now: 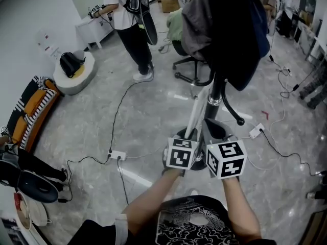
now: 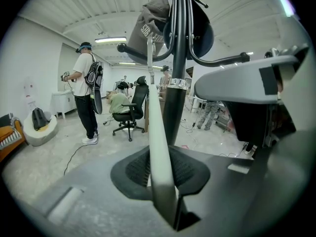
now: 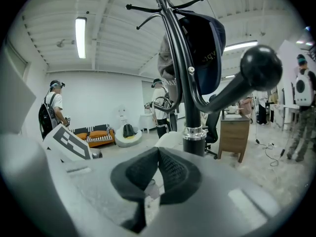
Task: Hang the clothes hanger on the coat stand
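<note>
with the left gripper (image 2: 163, 174) we clamp the hanger (image 2: 155, 122) by its white bar, just beside the stand (image 2: 174, 107) — the right gripper (image 3: 158, 157) has its jaws closed, empty. we'd raise the hook slowly onto a free peg (image 3: 259, 65).

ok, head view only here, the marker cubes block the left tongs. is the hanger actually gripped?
Observer: Yes. In the left gripper view the left tongs are shut on the white hanger. Its bar runs up from between the pads toward the stand.
Operator: Clothes cover the stand's top for me. Any free hooks up there?
Observer: Yes. The right gripper view shows bare prongs at the top of the coat stand, above the dark garment.
</note>
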`<state>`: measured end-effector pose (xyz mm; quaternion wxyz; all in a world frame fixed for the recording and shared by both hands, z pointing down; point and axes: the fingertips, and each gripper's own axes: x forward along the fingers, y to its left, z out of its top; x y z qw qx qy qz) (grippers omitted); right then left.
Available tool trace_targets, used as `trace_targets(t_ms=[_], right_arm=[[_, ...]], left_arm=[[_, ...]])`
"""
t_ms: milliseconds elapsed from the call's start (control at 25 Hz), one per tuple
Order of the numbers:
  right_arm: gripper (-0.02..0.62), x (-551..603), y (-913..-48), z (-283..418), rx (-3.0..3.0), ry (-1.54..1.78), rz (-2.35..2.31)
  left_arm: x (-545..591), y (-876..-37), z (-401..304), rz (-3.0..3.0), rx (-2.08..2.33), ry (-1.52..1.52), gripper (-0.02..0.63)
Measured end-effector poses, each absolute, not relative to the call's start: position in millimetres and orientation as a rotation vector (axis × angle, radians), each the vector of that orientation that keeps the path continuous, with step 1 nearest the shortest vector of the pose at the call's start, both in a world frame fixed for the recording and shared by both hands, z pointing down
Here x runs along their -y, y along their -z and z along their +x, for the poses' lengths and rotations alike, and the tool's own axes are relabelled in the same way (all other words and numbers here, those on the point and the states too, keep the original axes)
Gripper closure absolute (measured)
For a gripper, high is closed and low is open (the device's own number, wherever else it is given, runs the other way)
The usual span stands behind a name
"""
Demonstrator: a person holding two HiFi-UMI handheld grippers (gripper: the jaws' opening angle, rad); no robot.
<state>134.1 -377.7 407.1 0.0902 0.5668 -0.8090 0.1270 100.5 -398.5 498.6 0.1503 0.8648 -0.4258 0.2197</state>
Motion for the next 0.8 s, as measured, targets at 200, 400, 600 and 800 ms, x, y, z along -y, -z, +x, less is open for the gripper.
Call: trace_targets(t_ms=[200,400,600,800], right_arm=[[0.595,378.0,-407.0,136.3,2.403,-0.376,1.684],[0.595,377.9,-409.1,139.1,2.398,-0.383,1.684],[0.595,376.3,-410.5,143.6,2.394,-0.391,1.691],[0.595,374.0,-413.6,145.5,2.388,-0.402,1.695]], left_arm=[[399.3,-502.1,105.3,2.482,1.214,-0.644,0.537],[398.9,-510.0,108.7,2.472,1.202,-0.664,0.537],[398.0,-515.8,112.3,2.468,1.194,-0.686,0.537],[399.1,-519.2,112.0,2.457,1.192,-0.688,0.535]])
